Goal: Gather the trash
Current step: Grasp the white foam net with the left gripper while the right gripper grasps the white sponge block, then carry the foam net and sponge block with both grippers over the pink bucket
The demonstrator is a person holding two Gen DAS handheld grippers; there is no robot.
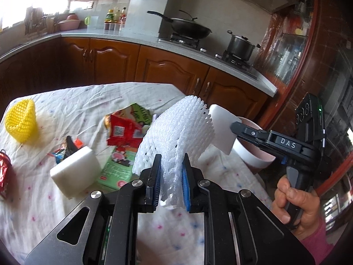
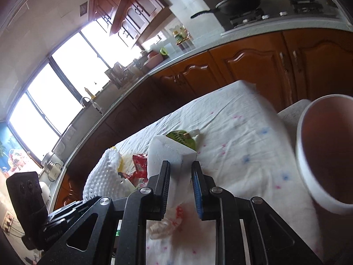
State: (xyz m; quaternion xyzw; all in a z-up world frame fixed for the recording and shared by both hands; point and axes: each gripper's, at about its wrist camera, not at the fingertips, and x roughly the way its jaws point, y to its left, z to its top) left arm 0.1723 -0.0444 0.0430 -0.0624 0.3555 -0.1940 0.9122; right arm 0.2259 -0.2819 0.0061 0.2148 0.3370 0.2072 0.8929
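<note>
From the left wrist view, the left tongs (image 1: 171,176) are clenched on a white foam fruit net (image 1: 176,132), which stands up from between the blue pads and fans out toward 1 o'clock, lifted clear of the desk (image 1: 44,209) and its spotted white cloth. At 3 o'clock a hand (image 1: 295,205) grips the handle of the right tongs (image 1: 231,125), which pinch a white foam block (image 1: 220,128) just above the rim of a pink-lined white bin (image 1: 253,156) at the desk's far right edge. Left on the cloth: a second white foam block (image 1: 75,174) at 9 o'clock of the left tongs, a yellow foam net (image 1: 21,121) at 10 o'clock near the far left edge, a red wrapper (image 1: 123,130) and a green packet (image 1: 117,170) lying together at the middle, and a shiny red foil piece (image 1: 5,176) at the left border.

From the right wrist view, the right tongs (image 2: 181,176) grasp the white foam block (image 2: 169,152) between their fingers. The bin (image 2: 308,165) gapes at 3 o'clock, close beside them, its mouth turned toward the camera. At 9 o'clock the white net (image 2: 103,176) shows with the left tool's black body (image 2: 28,198) below it. A green packet (image 2: 183,139) lies beyond the block at 12 o'clock, with red wrappers (image 2: 139,165) at 10 o'clock.
</note>
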